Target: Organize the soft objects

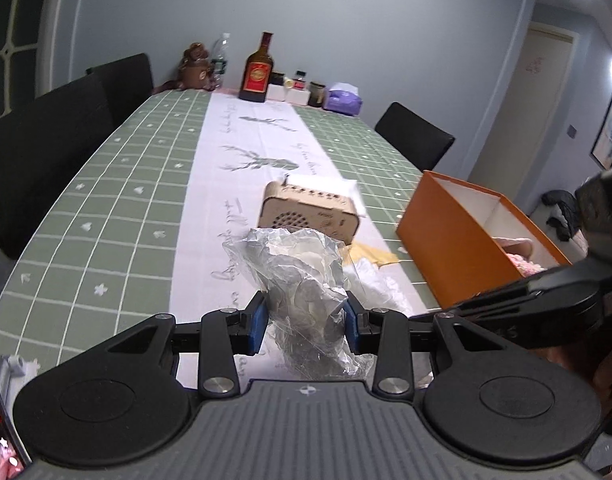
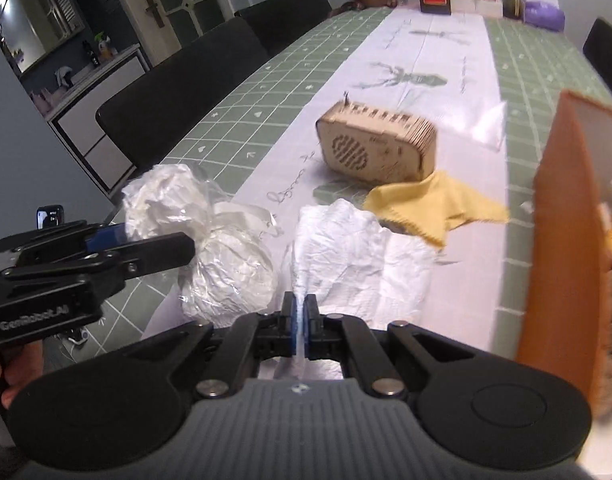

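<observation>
Near table end crowded; far runner open.

Wooden box stands mid-runner, yellow cloth touching its near side. Orange box walls off the right edge. White cloth and plastic bag fill the near strip. Chairs line the left. Bottle and jars block the far end.

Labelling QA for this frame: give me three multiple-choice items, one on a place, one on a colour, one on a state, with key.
1. Where does the yellow cloth lie?
A. inside the box
B. on the table against the wooden speaker
C. on a chair

2. What colour is the open box?
A. orange
B. blue
C. green

3. What is the left gripper doing?
A. hanging open
B. gripping the crumpled plastic bag
C. gripping the bottle

Key: 1 B, the cloth's edge meets the speaker's base; 2 A, orange walls; 3 B, jaws pinch the bag.
</observation>
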Tool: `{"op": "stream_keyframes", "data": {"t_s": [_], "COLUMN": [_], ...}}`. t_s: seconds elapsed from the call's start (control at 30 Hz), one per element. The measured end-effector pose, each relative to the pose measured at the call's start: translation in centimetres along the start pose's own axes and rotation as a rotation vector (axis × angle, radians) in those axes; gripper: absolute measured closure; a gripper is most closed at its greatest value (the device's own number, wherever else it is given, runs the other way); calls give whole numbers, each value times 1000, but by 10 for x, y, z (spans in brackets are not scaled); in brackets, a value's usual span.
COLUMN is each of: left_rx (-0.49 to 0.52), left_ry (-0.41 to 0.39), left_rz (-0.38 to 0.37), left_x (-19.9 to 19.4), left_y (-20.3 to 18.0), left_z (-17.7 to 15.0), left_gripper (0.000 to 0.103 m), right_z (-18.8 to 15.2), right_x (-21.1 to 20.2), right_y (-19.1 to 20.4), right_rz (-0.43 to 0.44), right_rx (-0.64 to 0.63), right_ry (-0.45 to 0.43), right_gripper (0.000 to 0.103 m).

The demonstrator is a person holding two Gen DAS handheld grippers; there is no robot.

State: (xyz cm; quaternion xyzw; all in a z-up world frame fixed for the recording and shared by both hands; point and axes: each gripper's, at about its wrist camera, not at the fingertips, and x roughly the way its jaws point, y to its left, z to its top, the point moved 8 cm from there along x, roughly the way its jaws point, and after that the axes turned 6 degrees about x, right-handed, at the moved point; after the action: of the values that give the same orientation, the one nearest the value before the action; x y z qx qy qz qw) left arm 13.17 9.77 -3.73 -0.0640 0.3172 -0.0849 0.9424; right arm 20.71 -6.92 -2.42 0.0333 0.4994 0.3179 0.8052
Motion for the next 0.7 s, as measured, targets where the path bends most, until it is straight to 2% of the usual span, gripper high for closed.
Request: {"op": "stream_keyframes", "data": {"t_s": [0.23, 0.3, 0.4, 0.43, 0.47, 0.5, 0.53, 0.57, 0.63, 0.7], "left_rx": [-35, -33, -42, -47, -48, -46, -45, -44, -50, -49], "left_ry": [36, 43, 41, 38, 36, 33, 30, 29, 30, 30], "left_rz": [5, 18, 21, 21, 24, 30, 35, 35, 27, 27], "left_x": [14, 19, 21, 20, 19, 19, 18, 18, 19, 20], "left_y": [11, 12, 17, 18, 19, 21, 20, 20, 20, 19], "left_z": [-13, -16, -17, -17, -16, -16, -15, -15, -15, -16], "left_gripper": [60, 60, 60, 60, 60, 60, 60, 60, 60, 60], "right_z": [-17, -19, -20, -19, -18, -16, -15, -14, -13, -12], "right_x": [51, 54, 46, 41, 36, 28, 19, 10, -7, -18], "right_y": [-1, 2, 6, 7, 8, 9, 11, 14, 16, 14], "right_rz": [43, 31, 15, 10, 0, -13, -20, -23, -49, -96], "right_rx": [71, 42, 10, 4, -1, -6, -15, -28, -48, -50], "right_ry": [43, 35, 12, -4, -27, -62, -106, -150, -233, -312], "right_gripper": [102, 102, 96, 91, 77, 67, 51, 44, 40, 29]}}
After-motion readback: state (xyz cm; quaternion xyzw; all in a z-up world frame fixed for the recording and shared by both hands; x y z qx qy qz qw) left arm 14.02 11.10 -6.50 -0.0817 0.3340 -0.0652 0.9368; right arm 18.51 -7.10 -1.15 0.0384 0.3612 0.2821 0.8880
